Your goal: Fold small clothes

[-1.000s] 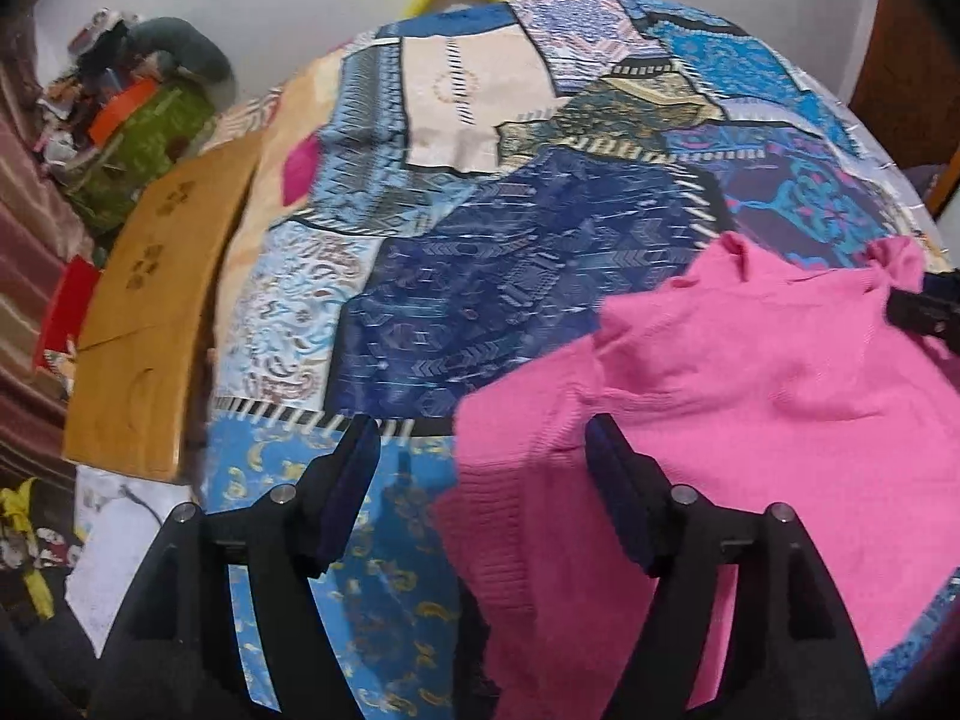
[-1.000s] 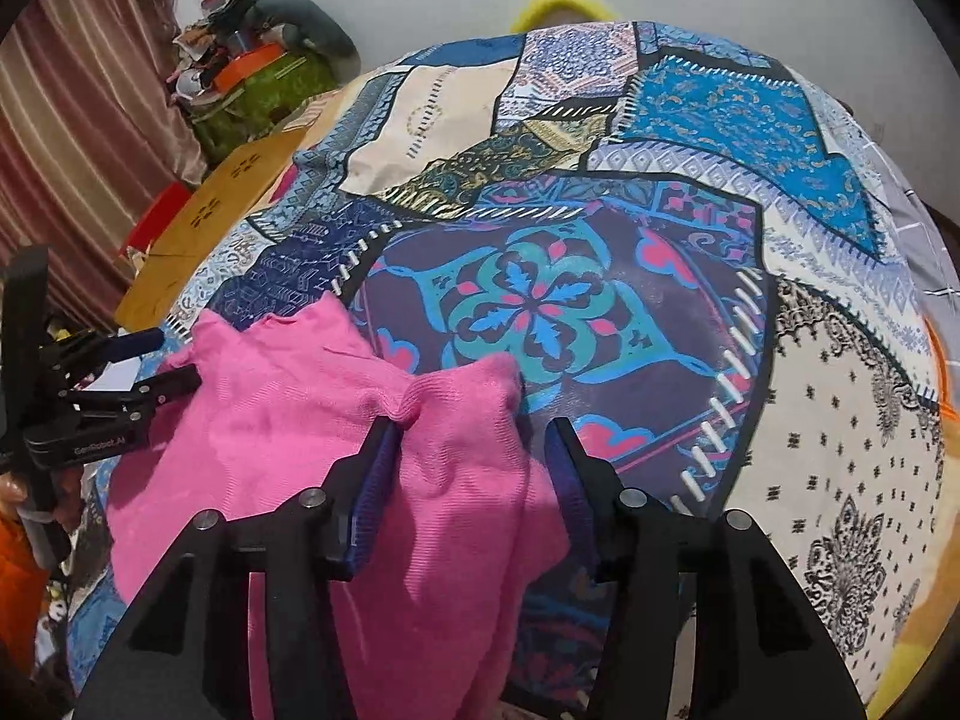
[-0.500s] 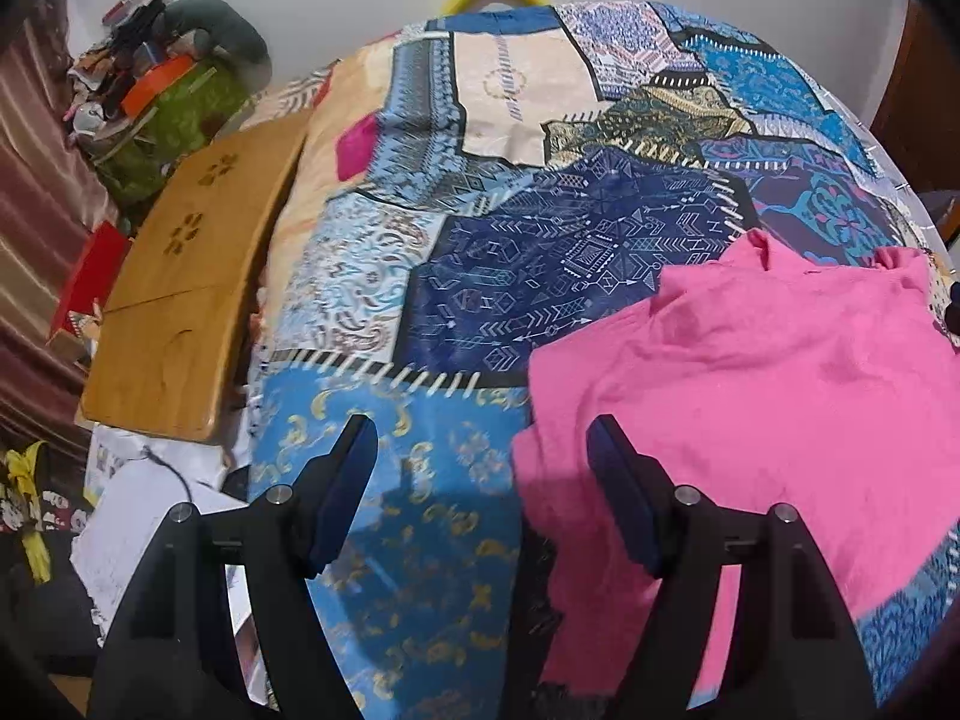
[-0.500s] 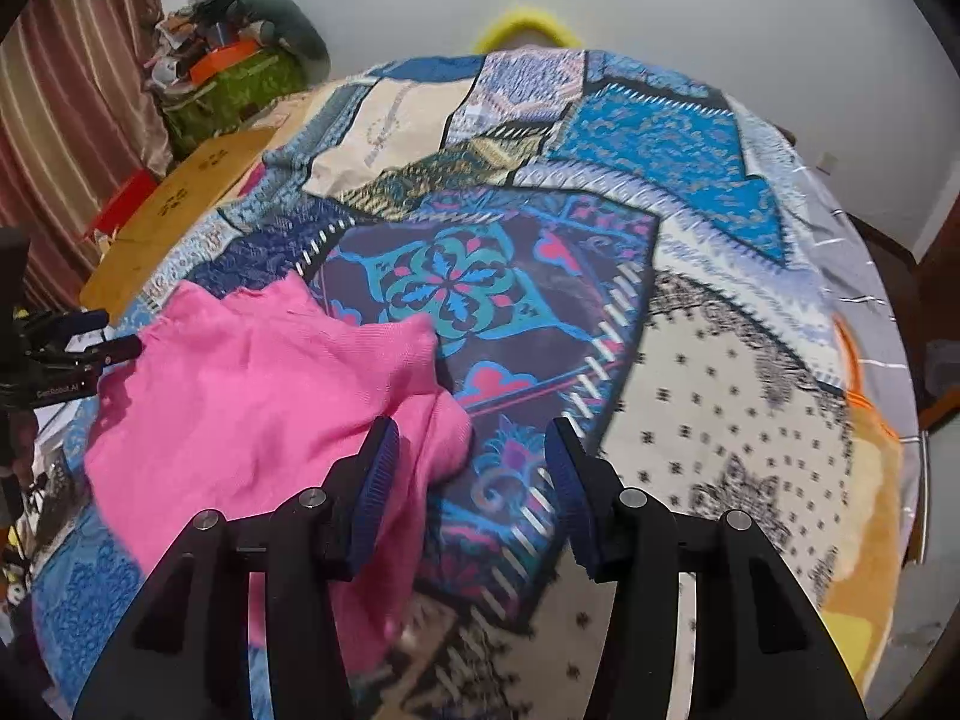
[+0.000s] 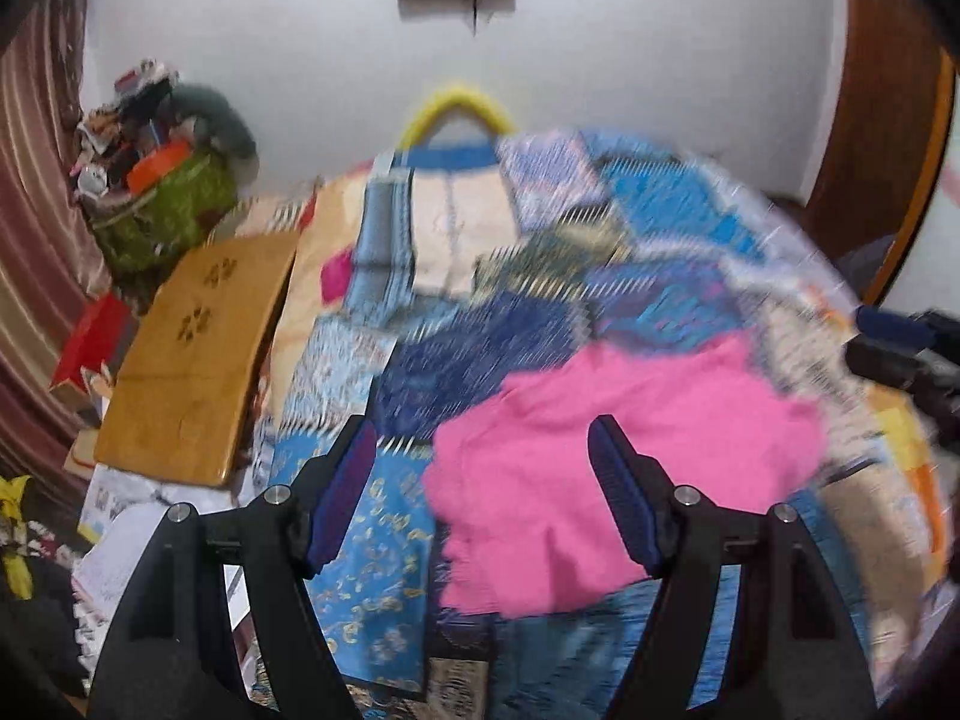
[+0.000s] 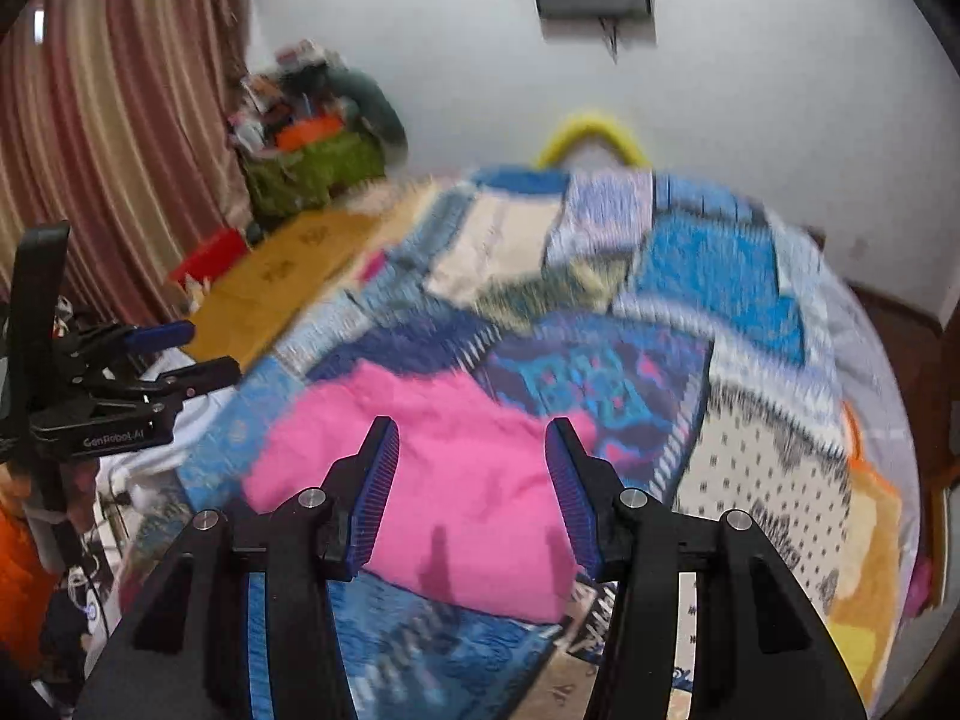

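Note:
A pink knit garment (image 5: 606, 468) lies in a folded heap on the patchwork bedspread (image 5: 528, 276), near the bed's front edge. My left gripper (image 5: 483, 498) hangs open well above it, nothing between its blue pads. In the right wrist view the same pink garment (image 6: 444, 480) lies below my right gripper (image 6: 474, 492), which also stands open and empty, clear of the cloth. The left gripper (image 6: 174, 354) shows at the left edge of the right wrist view, and the right gripper (image 5: 900, 348) at the right edge of the left wrist view. Both views are motion-blurred.
A low wooden table (image 5: 192, 360) stands left of the bed, with a green bag of clutter (image 5: 162, 210) and a striped curtain (image 6: 120, 150) behind. A yellow arch (image 5: 459, 105) sits at the bed's far end by the white wall. A wooden door (image 5: 888, 120) is at right.
Both grippers have let go of the pink garment and risen up and back from it. The garment now lies alone on the bed, and more of the room shows.

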